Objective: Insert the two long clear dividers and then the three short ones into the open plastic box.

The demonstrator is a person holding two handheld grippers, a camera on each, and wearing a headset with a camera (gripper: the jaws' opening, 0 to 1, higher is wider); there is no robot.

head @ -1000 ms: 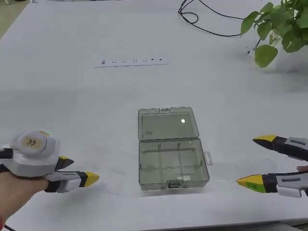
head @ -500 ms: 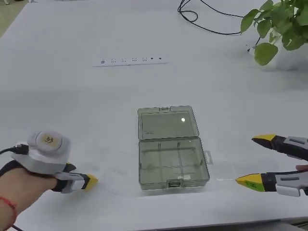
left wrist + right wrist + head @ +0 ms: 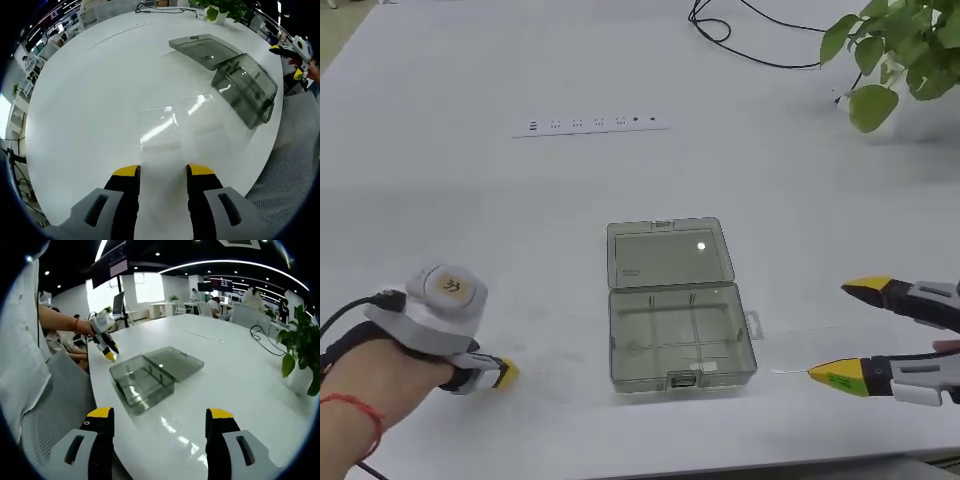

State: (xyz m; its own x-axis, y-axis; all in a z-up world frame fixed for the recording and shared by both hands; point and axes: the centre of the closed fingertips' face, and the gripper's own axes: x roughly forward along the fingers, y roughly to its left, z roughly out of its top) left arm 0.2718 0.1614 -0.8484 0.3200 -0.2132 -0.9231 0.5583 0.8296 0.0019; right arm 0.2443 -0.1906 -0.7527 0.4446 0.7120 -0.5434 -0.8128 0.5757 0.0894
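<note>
**Step in hand (judged): approach to pick up a divider.** The left gripper (image 3: 163, 172), at the lower left of the head view, has its jaws slightly apart and empty. It is aimed at the clear dividers (image 3: 167, 122) lying flat just ahead, at frame centre. The right gripper (image 3: 850, 333), lower right, gapes wide and empty. The open plastic box (image 3: 618, 345) sits at centre, its lid laid back. The next move calls for lowering, pinching one long divider's edge, and carrying it to the box.
</note>
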